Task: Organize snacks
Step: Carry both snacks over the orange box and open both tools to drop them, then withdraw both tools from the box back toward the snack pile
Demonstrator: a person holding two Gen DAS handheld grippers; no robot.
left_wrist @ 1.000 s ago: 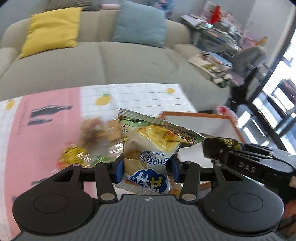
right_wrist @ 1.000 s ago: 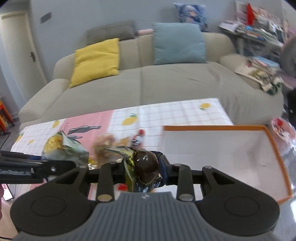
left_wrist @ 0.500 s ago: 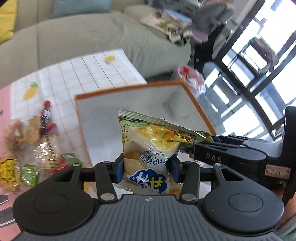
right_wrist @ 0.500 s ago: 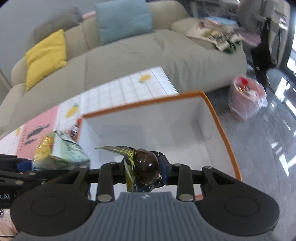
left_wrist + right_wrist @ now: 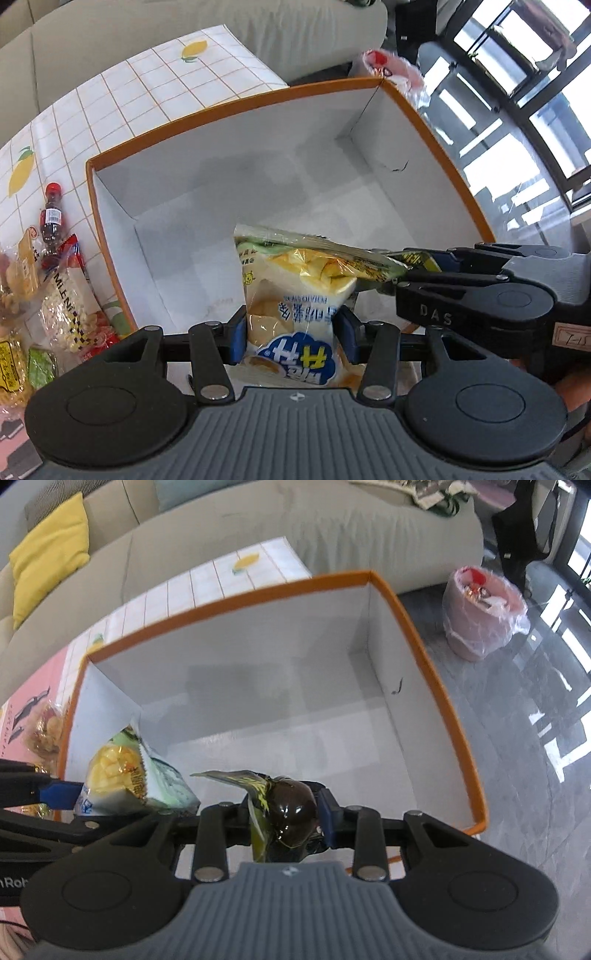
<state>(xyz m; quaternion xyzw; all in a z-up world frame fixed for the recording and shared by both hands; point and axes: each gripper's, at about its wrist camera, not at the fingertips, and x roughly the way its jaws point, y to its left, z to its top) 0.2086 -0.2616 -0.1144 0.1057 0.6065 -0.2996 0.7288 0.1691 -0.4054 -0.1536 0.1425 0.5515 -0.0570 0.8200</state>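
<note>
A grey sofa (image 5: 332,528) with a yellow cushion (image 5: 48,550) runs along the far side of a table under a lemon-print checked cloth (image 5: 155,85). On the table's right end stands a white box with an orange rim (image 5: 236,103), its inside bare. The left gripper (image 5: 291,332) is clenched on a potato-stick bag (image 5: 295,291), held over the near part of the box. The right gripper (image 5: 286,821), just to its right, grasps a dark glossy snack packet (image 5: 290,816) above the same box. More snacks (image 5: 62,295) and a small red-capped bottle (image 5: 51,218) lie on the cloth left of the box. A lined waste bin (image 5: 480,609) sits on the floor to the far right.
</note>
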